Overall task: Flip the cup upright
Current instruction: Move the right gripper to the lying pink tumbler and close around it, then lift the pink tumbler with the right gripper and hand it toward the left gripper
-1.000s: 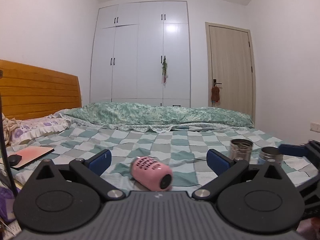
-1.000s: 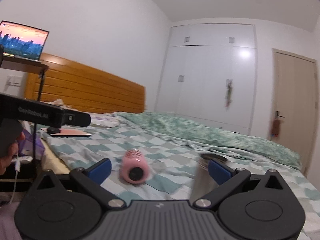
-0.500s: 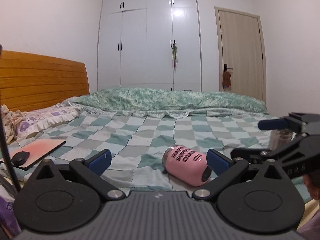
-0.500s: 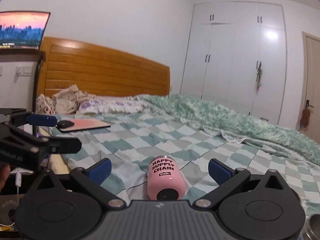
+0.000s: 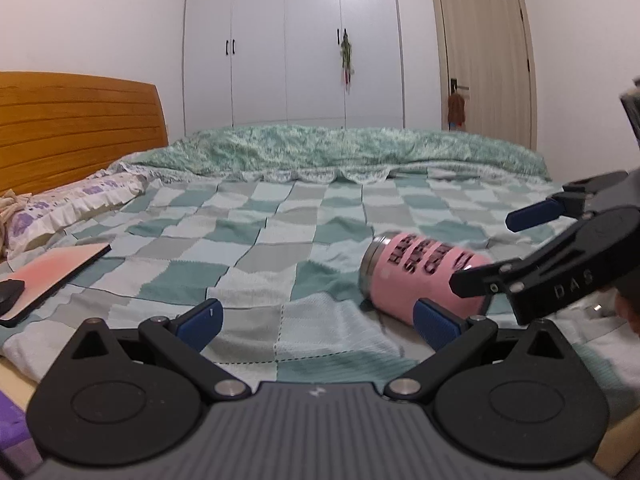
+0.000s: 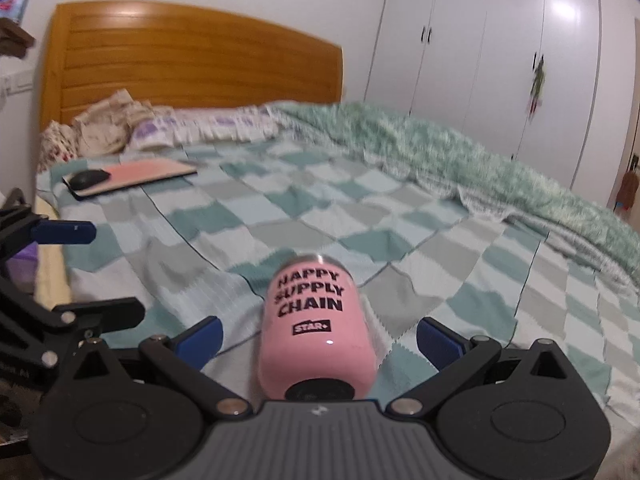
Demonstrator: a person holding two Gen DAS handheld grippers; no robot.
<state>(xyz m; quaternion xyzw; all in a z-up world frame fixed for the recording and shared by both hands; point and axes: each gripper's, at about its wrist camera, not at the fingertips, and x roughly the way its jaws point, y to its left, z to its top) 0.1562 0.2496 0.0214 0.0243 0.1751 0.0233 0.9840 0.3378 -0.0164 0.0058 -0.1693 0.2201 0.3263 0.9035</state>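
1. The pink cup (image 6: 316, 328) lies on its side on the checked blanket (image 6: 360, 216), its dark base toward the right gripper (image 6: 318, 334) and its steel rim pointing away.
2. The right gripper is spread wide, one blue finger on each side of the cup, neither touching it.
3. The left gripper (image 5: 316, 320) is also spread and holds nothing; the cup lies just beyond its right finger.
4. Past the cup, toward the headboard (image 6: 192, 56), a mouse (image 6: 89, 178) rests on a pink pad (image 6: 148, 170).

The right tool (image 5: 500, 248) hides the pink cup's (image 5: 416, 276) base end; its lettering is blurred. At the left edge, the mouse (image 5: 9, 295) is cut off.
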